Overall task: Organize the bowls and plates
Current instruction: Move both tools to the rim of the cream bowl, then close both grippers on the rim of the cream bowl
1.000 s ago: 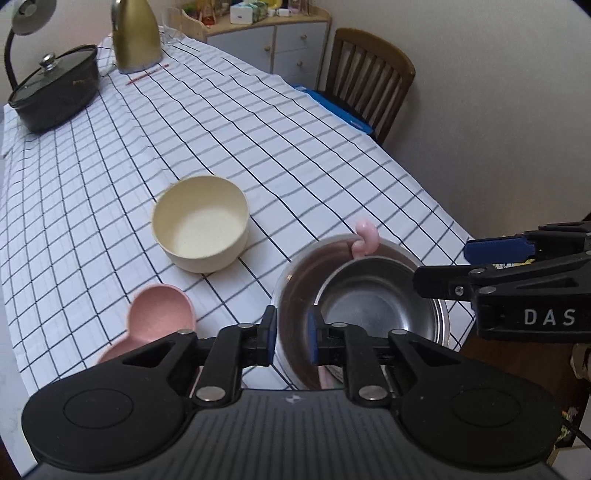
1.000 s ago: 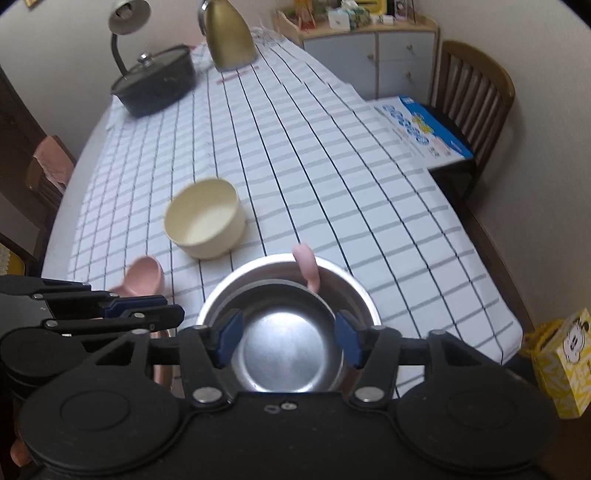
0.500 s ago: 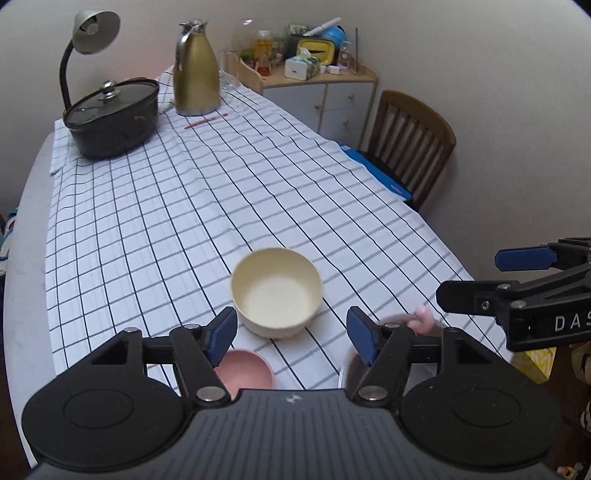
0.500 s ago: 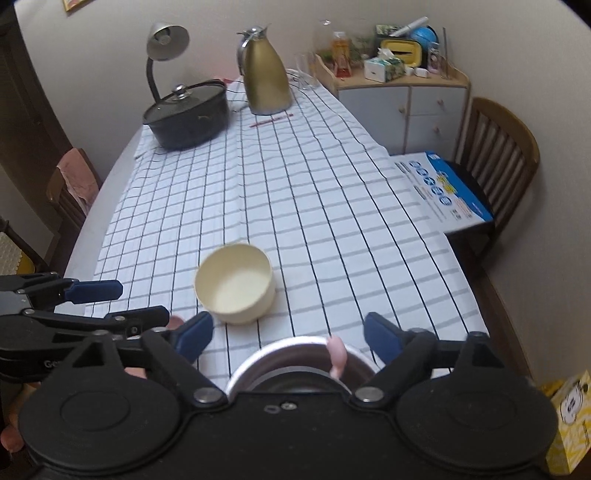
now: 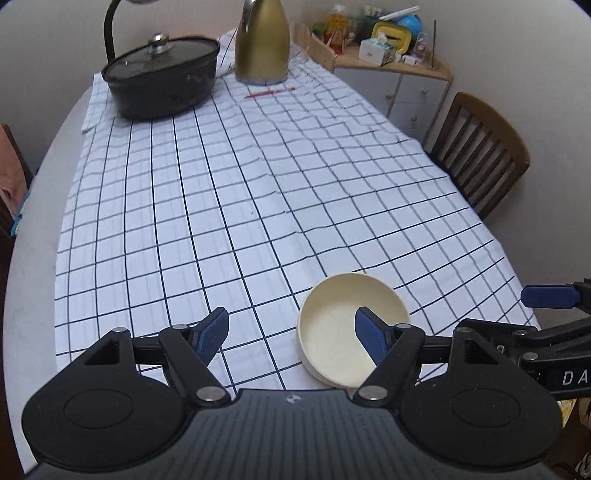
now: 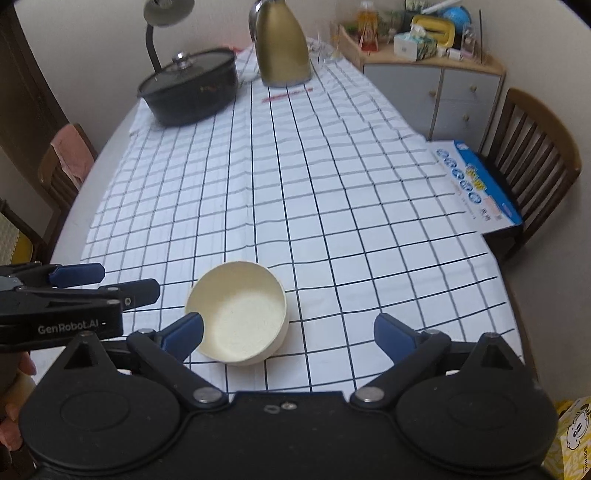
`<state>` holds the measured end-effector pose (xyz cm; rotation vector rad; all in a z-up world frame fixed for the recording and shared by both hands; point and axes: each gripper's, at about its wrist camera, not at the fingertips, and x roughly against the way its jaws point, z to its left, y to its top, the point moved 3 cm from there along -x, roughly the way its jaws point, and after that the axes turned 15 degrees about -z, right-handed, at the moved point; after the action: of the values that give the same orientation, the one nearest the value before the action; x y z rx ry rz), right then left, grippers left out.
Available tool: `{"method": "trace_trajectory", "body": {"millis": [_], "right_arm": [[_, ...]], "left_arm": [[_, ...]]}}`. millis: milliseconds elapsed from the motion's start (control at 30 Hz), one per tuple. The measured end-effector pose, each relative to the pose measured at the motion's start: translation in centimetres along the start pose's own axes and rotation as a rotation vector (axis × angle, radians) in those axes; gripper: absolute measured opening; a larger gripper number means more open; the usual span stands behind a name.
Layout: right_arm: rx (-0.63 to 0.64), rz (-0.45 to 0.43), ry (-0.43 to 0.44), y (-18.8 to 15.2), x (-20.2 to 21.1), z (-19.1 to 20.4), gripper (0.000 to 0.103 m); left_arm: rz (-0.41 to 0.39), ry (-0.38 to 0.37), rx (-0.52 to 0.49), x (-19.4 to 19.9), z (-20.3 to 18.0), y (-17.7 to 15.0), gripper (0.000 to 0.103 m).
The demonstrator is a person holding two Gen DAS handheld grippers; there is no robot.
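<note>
A cream bowl (image 5: pixel 347 332) stands upright and empty on the checked tablecloth (image 5: pixel 240 206) near the table's front edge; it also shows in the right wrist view (image 6: pixel 240 314). My left gripper (image 5: pixel 291 332) is open and empty, raised above the table, its right finger over the bowl. My right gripper (image 6: pixel 288 328) is open and empty, its left finger over the bowl's near rim. The left gripper shows from the side in the right wrist view (image 6: pixel 74 284). The steel bowl and pink bowl are out of view.
A black lidded pot (image 5: pixel 162 74), a gold kettle (image 5: pixel 262 44) and a red pen (image 5: pixel 269 92) sit at the far end. A desk lamp (image 6: pixel 159 22) stands behind the pot. A wooden chair (image 6: pixel 532 162) with a blue box (image 6: pixel 476 184) and a cabinet (image 6: pixel 436 85) are right.
Both grippers have opened wide and pulled up and back. The steel bowl and pink bowl have dropped out of view below; the cream bowl now sits close under the fingers.
</note>
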<state>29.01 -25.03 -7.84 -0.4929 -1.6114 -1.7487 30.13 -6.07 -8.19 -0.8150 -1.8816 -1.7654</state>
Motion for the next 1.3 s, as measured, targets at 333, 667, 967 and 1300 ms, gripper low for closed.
{"method": "trace_trajectory", "body": {"millis": [333,667,967,1300], "right_arm": [[-0.008,0.108,-0.011,-1.3,-6.6,-0.5,0.093],[0.022,0.171,0.004,-3.0,-9.6,-0.1,0.072],[0.041,0.205,0.019,-3.8,-10.6,0.6,0.048],[0.025,0.202,0.012,-3.8,-10.6,0.7,0.021]], "left_arm": [[0.105,0.052,0.022,-6.1,0.2,-3.2,0.075],[0.152,0.082,0.034,-8.3,0.5,-4.4,0.069],[0.191,0.064,0.028,-9.0,-0.3,-5.1,0.034],[0.195,0.041,-0.003,-8.7,-1.3,-5.4,0.009]]}}
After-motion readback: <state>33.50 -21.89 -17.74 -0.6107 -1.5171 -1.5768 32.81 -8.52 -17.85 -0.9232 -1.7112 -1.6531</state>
